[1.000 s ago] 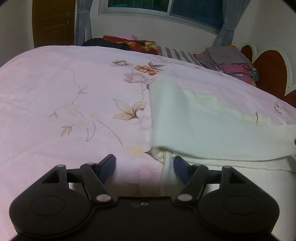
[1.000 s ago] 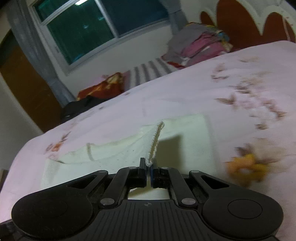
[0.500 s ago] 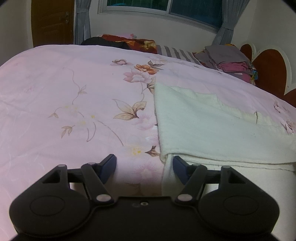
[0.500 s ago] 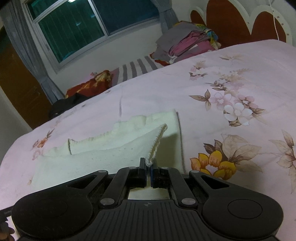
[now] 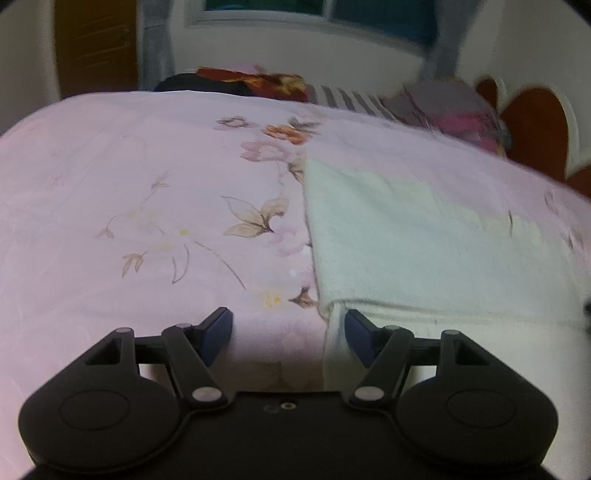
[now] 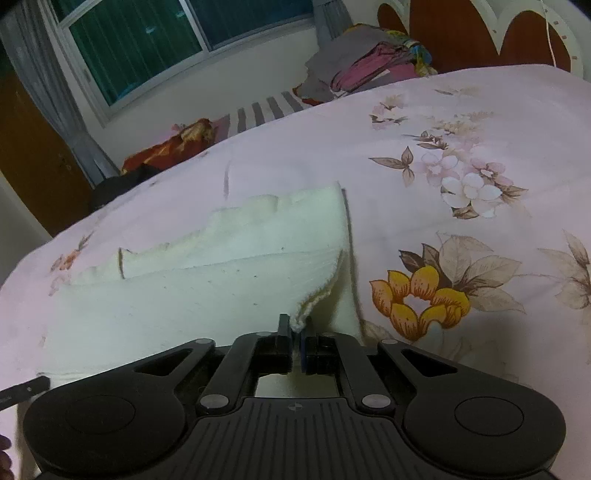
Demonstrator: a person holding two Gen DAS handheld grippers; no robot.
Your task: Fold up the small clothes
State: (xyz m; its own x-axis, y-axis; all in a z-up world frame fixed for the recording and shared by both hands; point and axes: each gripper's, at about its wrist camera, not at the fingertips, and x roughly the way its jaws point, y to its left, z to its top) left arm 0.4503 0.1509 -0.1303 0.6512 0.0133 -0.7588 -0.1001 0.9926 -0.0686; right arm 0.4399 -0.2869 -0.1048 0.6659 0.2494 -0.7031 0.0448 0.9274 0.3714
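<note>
- The cream cloth (image 6: 207, 280) lies on the bed (image 6: 480, 122), on its pink flowered sheet, with one layer folded over another.
- The right gripper (image 6: 296, 341) has its jaws closed on a corner of the cloth and holds it a little above the rest.
- The left gripper (image 5: 288, 334) has its jaws apart and grips nothing; the cloth's left edge lies between them, just beside the right finger (image 5: 360, 332).

cream garment (image 6: 229, 280) soft knit cloth, fuzzy matt, ribbed hem edge; bedsheet (image 5: 155, 206) thin smooth cotton-like cloth, floral print, matt; right gripper (image 6: 296, 334) and left gripper (image 5: 287, 332) matt black plastic, metal pivot pins; headboard (image 6: 458, 33) glossy wood-look
</note>
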